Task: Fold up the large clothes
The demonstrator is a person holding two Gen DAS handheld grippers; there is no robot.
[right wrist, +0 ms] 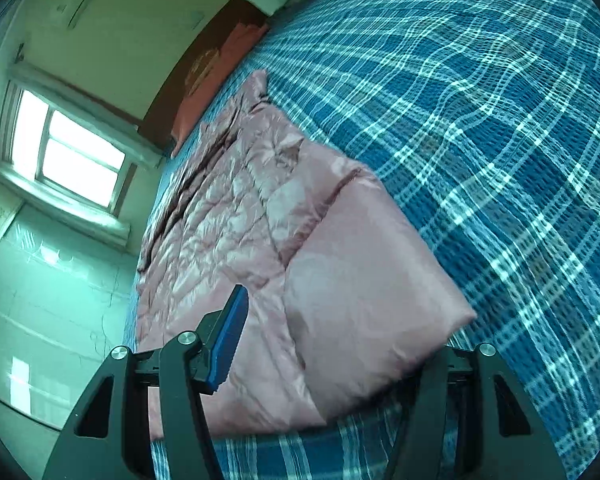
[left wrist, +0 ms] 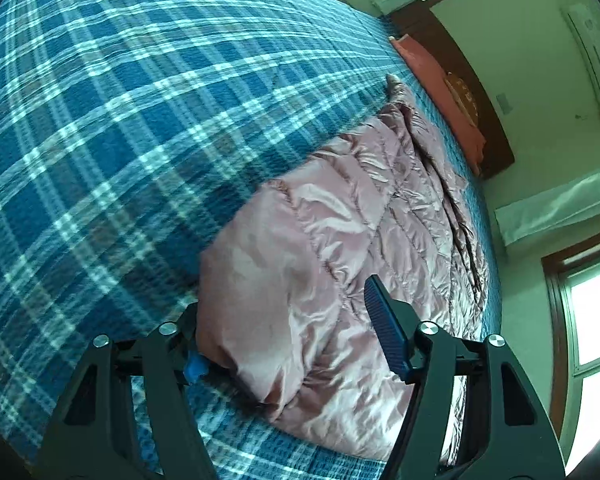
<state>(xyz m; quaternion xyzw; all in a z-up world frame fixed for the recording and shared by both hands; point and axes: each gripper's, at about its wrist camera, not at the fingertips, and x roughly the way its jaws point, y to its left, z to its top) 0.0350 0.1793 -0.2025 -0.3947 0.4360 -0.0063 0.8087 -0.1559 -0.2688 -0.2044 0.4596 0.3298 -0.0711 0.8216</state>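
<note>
Blue-and-white plaid bedspread (left wrist: 120,120) covering the bed, orange-red pillow (left wrist: 436,80) against dark wooden headboard (left wrist: 472,92). Wall air conditioner (left wrist: 592,56) high on pale wall, bright window (right wrist: 72,152) with wooden frame beside bed. Glossy floor (right wrist: 40,300) below window.

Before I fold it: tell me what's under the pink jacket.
The pink jacket lies on a blue plaid bedspread, which shows all around it. Whatever sits directly beneath the jacket is covered and cannot be seen.

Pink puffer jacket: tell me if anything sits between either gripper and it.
Nothing visible does. The pink puffer jacket already lies between the fingers of the left gripper and the right gripper on the plaid bedspread.
</note>
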